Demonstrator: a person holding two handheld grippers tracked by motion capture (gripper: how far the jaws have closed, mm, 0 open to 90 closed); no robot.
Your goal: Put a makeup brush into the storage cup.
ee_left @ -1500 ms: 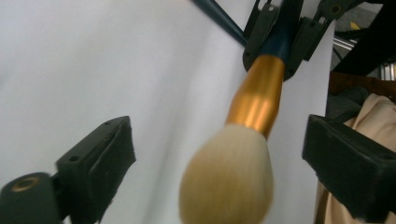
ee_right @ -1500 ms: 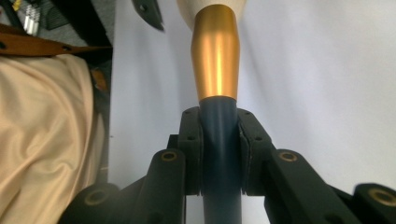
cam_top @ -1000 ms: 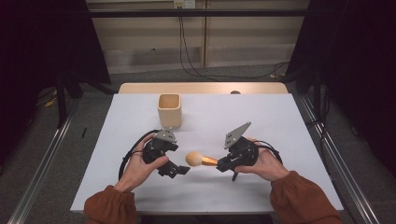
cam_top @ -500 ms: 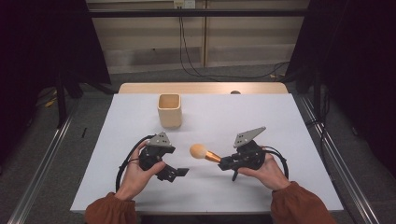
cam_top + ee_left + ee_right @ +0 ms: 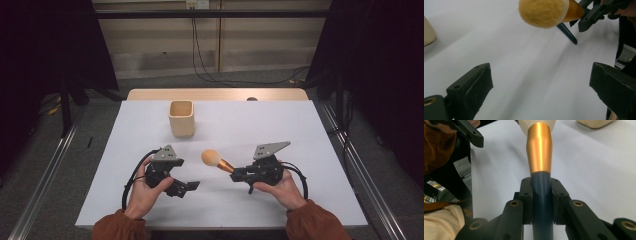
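Table (image 5: 310, 150), white top, carries everything; all places below are given against the beige cup (image 5: 181, 118).

Cup: square, open-topped, upright on the table's far-left part, well apart from both grippers. In the left gripper view its wall (image 5: 427, 31) shows at the left edge.

Left gripper (image 5: 186, 186): nearer the person than the cup and slightly to its left in the high view, held in the person's left hand (image 5: 145, 192). Jaws stand wide apart with bare table between them; nothing touches the pads (image 5: 477, 83).

Right gripper (image 5: 236, 173): nearer the person than the cup and to its right, held in the right hand (image 5: 277, 185), pointing leftward toward the left gripper. Jaws are clamped on the dark handle (image 5: 542, 195) of the makeup brush (image 5: 217, 161).

Brush: held off the table in the right gripper, nearer the person than the cup and a little right of it. Gold ferrule (image 5: 539, 150) sits just past the pads; round tan bristle head (image 5: 543, 12) points away from the right gripper, toward the cup's side. Head hangs between the two grippers, apart from the left gripper's jaws. Dark tail of the handle (image 5: 567, 33) juts out behind the grip.
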